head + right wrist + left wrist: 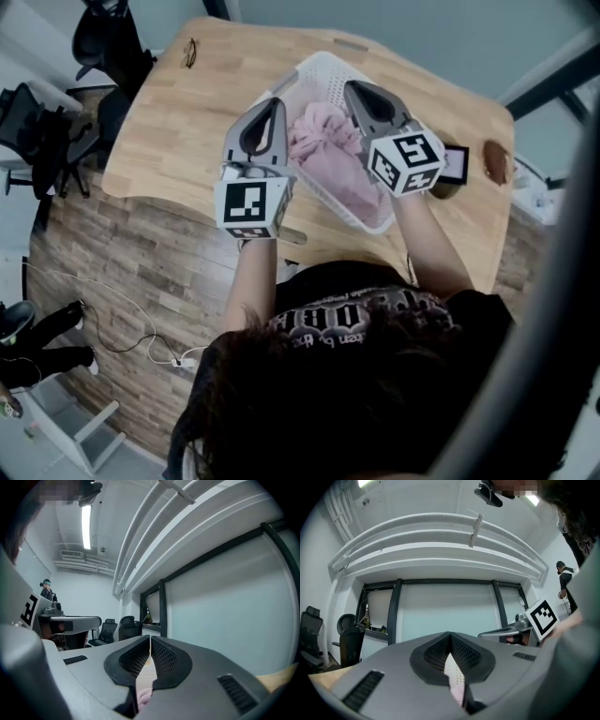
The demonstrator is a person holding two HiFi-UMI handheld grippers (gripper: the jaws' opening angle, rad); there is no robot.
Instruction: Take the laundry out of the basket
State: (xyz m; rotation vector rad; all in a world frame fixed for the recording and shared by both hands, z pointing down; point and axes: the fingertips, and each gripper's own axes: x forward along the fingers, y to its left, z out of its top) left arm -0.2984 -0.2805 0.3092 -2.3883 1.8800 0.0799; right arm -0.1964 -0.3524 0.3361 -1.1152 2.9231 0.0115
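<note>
A white mesh laundry basket [321, 61] stands on the wooden table [178, 131], with pink laundry [328, 145] bunched inside. My left gripper [277, 101] hovers over the basket's left rim, its jaws together and nothing between them. My right gripper [357, 87] hovers over the right side of the basket, also shut and empty. In the left gripper view the left gripper [450, 637] has its pads meeting, with a sliver of basket [454, 672] below them. In the right gripper view the right gripper [150, 640] is shut, with a bit of pink laundry [143, 696] beneath.
Glasses [190, 52] lie at the table's far left corner. A dark flat device [456, 165] and a brown object [495, 161] sit to the right of the basket. Black office chairs [56, 131] stand left of the table, and cables [141, 342] run across the floor.
</note>
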